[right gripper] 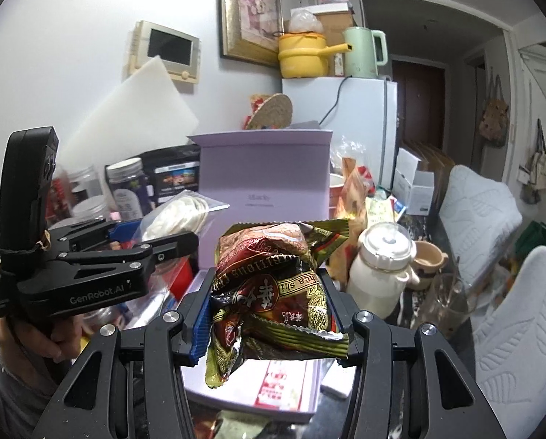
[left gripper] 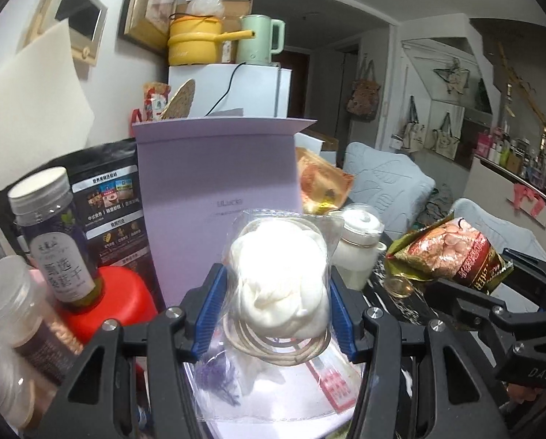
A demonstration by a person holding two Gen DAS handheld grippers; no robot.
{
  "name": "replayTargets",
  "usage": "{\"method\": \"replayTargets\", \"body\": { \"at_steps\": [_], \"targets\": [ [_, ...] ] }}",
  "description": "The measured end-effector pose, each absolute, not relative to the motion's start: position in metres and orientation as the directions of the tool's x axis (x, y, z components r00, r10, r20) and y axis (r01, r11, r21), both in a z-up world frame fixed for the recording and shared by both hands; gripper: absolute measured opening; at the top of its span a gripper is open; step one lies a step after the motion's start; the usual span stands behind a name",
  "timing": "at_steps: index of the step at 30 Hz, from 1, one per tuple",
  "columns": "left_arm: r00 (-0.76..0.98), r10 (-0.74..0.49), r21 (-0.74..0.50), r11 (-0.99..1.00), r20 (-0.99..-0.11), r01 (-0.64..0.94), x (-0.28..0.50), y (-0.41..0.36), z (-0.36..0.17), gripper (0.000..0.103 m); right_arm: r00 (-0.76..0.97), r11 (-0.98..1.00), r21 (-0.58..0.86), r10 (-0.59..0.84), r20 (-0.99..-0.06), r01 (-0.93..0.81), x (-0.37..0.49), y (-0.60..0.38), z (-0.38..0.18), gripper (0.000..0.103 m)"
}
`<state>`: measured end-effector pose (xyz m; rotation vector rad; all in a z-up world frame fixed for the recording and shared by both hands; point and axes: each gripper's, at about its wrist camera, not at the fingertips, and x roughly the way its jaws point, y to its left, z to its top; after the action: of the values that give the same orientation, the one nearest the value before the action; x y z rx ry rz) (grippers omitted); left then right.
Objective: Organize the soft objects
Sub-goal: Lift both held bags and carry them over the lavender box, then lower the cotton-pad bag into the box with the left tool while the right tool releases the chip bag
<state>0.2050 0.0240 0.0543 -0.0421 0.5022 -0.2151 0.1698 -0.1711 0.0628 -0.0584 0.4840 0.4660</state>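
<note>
Your left gripper (left gripper: 278, 307) is clamped on a clear plastic bag (left gripper: 273, 292) holding a soft white wad, with a coil of pale cord showing at the bottom of the bag; the blue pads (left gripper: 210, 311) press in on both sides and the bag bulges upward between them. Your right gripper (right gripper: 273, 311) is clamped on a crumpled snack packet (right gripper: 276, 285), glossy red and gold with printed characters, its torn-looking lower edge hanging below the fingers.

Both bundles are held above an open lilac box (left gripper: 218, 183) whose lid stands upright right behind them. In the box base lies a white sheet with a red printed card (what else lies under the bags is hard to tell through the plastic).

Around the box your worktop (left gripper: 404, 303) is crowded. To the left stand a bottle of dried berries with a silver cap (left gripper: 49, 234), a red container (left gripper: 115, 300) beneath it, a black pouch (left gripper: 108, 197) leaning behind, and a clear jar (left gripper: 13, 307) nearest you. To the right are a white lidded jug (right gripper: 380, 267), a small ceramic pot (right gripper: 428, 258), a glass (right gripper: 452, 303) and an orange packet (left gripper: 320, 183) propped against the lid. Behind it all, a white fridge (right gripper: 364, 117) carries a yellow pot (right gripper: 302, 55) and a pale green kettle (right gripper: 362, 53).
</note>
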Motion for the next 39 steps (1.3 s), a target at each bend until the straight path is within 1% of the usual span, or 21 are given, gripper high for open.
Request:
{"method": "replayTargets", "body": {
  "at_steps": [4,9,14,18,24,33,39],
  "targets": [
    [0.847,-0.199,-0.097,0.980,-0.494,0.174,0.224,0.026,0.044,0.053,0.786,0.897,0.036,0.405,-0.467,-0.440,0.189,-0.167,0.052,0.050],
    [0.833,-0.172,-0.076,0.985,-0.527,0.155,0.242,0.026,0.032,0.053,0.763,0.891,0.078,0.424,-0.488,-0.446,0.215,-0.165,0.034,0.050],
    [0.802,-0.147,-0.054,0.988,-0.578,0.143,0.256,0.022,0.015,0.053,0.752,0.891,0.086,0.426,-0.504,-0.446,0.234,-0.161,0.021,0.050],
    [0.770,-0.162,-0.065,0.986,-0.617,0.155,0.264,0.016,0.001,0.053,0.740,0.902,0.057,0.387,-0.550,-0.429,0.247,-0.156,0.008,0.050],
    [0.715,-0.173,-0.064,0.982,-0.678,0.177,0.276,0.003,-0.021,0.053,0.694,0.912,0.072,0.357,-0.625,-0.405,0.261,-0.160,-0.010,0.050],
    [0.672,-0.162,-0.069,0.984,-0.723,0.164,0.284,0.002,-0.036,0.053,0.629,0.908,0.099,0.357,-0.691,-0.407,0.271,-0.159,-0.030,0.050],
    [0.637,-0.143,-0.062,0.987,-0.757,0.148,0.291,0.002,-0.048,0.053,0.601,0.905,0.094,0.350,-0.719,-0.415,0.275,-0.153,-0.043,0.050]
  ]
}}
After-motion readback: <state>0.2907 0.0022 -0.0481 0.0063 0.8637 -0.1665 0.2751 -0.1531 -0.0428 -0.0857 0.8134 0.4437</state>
